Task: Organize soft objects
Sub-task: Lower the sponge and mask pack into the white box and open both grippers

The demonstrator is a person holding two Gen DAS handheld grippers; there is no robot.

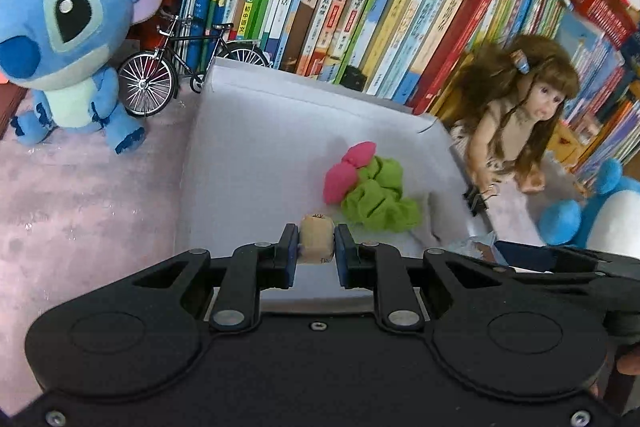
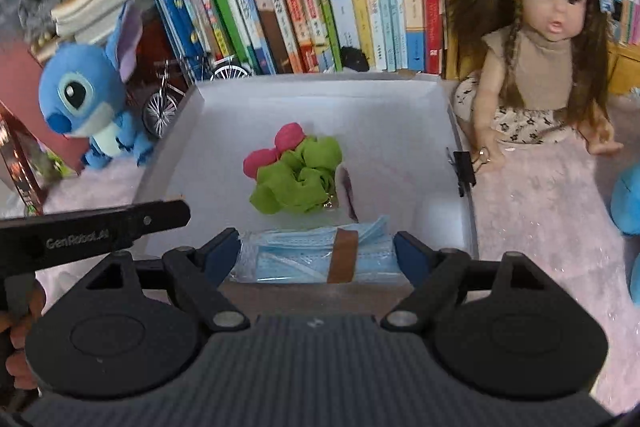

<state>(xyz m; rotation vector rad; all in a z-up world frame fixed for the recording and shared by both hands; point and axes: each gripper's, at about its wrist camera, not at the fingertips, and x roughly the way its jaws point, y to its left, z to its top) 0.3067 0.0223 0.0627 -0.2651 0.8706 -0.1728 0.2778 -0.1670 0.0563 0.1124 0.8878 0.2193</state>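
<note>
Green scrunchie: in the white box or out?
In. The green scrunchie lies on the white box floor, beside the pink bow.

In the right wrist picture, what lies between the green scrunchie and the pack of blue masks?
In the right wrist view, only bare white box floor lies between the green scrunchie and the pack of blue masks.

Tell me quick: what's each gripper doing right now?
Left gripper: shut on a small beige block, over the white box.
Right gripper: shut on the blue mask pack.
</note>
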